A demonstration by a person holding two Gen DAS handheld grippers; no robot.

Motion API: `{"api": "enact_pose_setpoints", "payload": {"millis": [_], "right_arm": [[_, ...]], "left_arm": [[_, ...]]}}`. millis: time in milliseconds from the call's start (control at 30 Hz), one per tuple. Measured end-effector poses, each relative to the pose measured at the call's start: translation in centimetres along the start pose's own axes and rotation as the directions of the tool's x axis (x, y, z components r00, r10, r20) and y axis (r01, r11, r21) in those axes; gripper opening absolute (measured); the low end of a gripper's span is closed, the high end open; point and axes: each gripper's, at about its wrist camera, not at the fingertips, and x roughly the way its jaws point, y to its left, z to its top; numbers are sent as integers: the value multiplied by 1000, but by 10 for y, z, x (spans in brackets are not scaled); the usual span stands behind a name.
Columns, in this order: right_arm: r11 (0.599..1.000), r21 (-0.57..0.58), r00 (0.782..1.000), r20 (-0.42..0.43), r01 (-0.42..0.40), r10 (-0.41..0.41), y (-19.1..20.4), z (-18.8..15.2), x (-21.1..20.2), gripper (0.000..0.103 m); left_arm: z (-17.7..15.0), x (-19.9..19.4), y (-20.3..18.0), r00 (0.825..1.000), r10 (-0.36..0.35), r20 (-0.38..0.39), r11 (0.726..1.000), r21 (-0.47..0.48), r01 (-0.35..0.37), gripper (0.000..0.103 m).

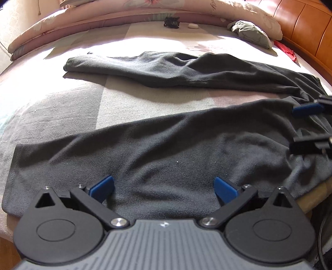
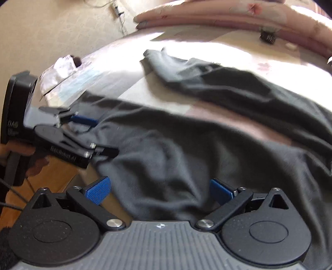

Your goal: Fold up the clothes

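Dark grey trousers [image 1: 166, 149] lie spread on the bed sheet [image 1: 62, 108], one leg near me and the other leg [image 1: 155, 70] farther back. My left gripper [image 1: 164, 187] hovers open over the near leg, blue pads [image 1: 102, 188] wide apart and gripping nothing. My right gripper [image 2: 159, 192] is open too, above the rumpled waist end of the trousers [image 2: 186, 155], with cloth below the gap and not pinched. In the left wrist view the right gripper [image 1: 305, 127] enters at the right edge. The right wrist view shows the left gripper [image 2: 99, 136] at the left.
A folded pink floral quilt [image 1: 124, 12] runs along the far side. In front of it lie a black hair clip [image 1: 171, 22], a small white object [image 1: 193, 26] and a grey-green bundle [image 1: 249, 33]. A wooden headboard [image 1: 307, 25] stands at right. Wooden floor [image 2: 51, 176] shows past the bed edge.
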Motion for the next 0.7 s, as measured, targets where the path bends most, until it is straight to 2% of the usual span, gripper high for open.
{"api": "enact_pose_setpoints", "payload": {"millis": [67,200,300,467,533,700], "right_arm": [[996,-3,995,55,89,-89,-8,9,3,103],[988,114,994,-14,108,-107,-40,-2,25,103],[989,55,990,-47,135,-132,-30,-16,17,103],[992,59,994,-25,108,-106,-28,-13,2,103],[991,78,993,29,112,-114,-32,-3,0,103],[986,123,994,-9,113,-113,-50,11,39,103]], "left_arm": [[-2,-1,1,1000,-3,9,1000,-8,3,102],[-7,-3,4,1000,-9,18,1000,-12,10,102],[-7,-3,4,1000,-11,22,1000,-10,11,102],[-5,-1,4,1000,-9,18,1000,-10,9,102],[-6,-1,5,1000,-9,22,1000,-12,10,102],[-6,-1,5,1000,-8,25,1000,-17,8,102]]}}
